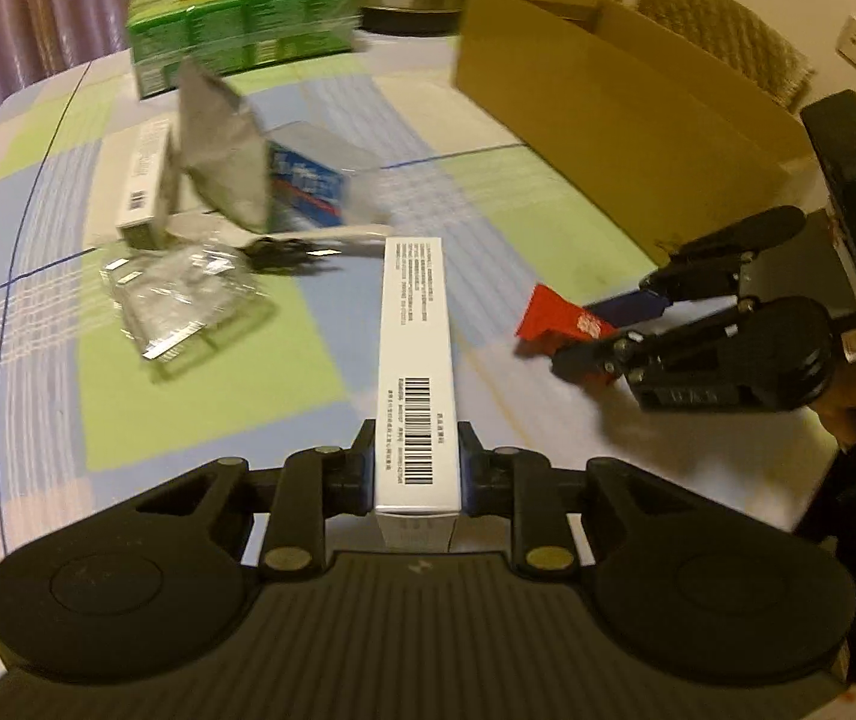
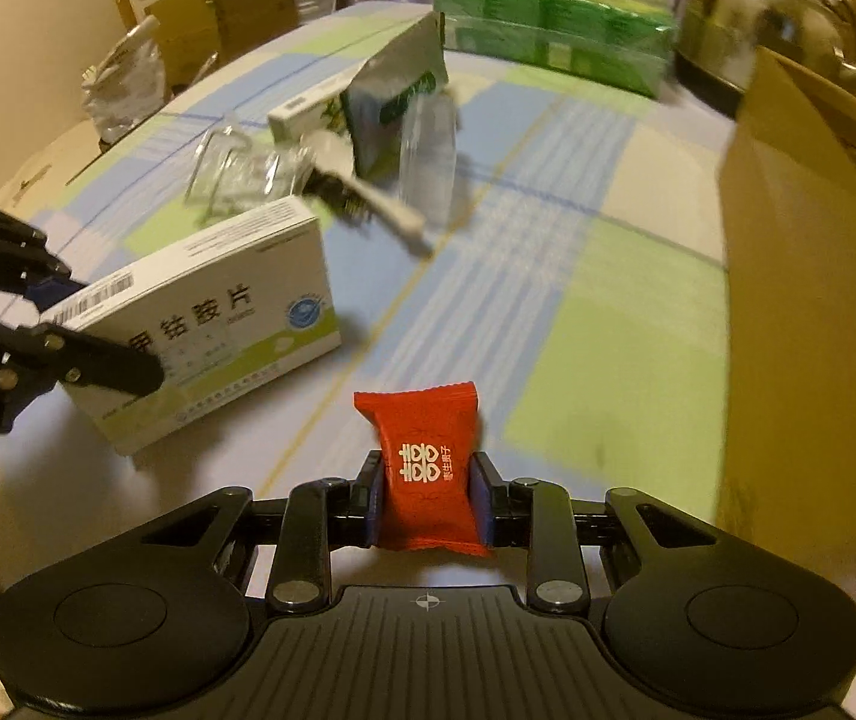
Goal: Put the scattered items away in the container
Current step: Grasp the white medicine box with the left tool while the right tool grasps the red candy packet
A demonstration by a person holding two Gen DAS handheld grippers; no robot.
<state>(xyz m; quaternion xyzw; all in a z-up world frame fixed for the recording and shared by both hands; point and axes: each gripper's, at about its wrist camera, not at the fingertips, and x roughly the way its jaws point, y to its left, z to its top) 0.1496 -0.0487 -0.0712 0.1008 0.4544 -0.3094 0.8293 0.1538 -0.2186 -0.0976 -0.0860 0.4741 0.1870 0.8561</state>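
Gripping a white medicine box (image 1: 418, 372) by its long sides, left gripper (image 1: 417, 468) holds it above the checked tablecloth (image 1: 200, 414). Right gripper (image 2: 428, 495) pinches a red candy packet (image 2: 426, 468); cardboard box (image 2: 812, 276) stands right.
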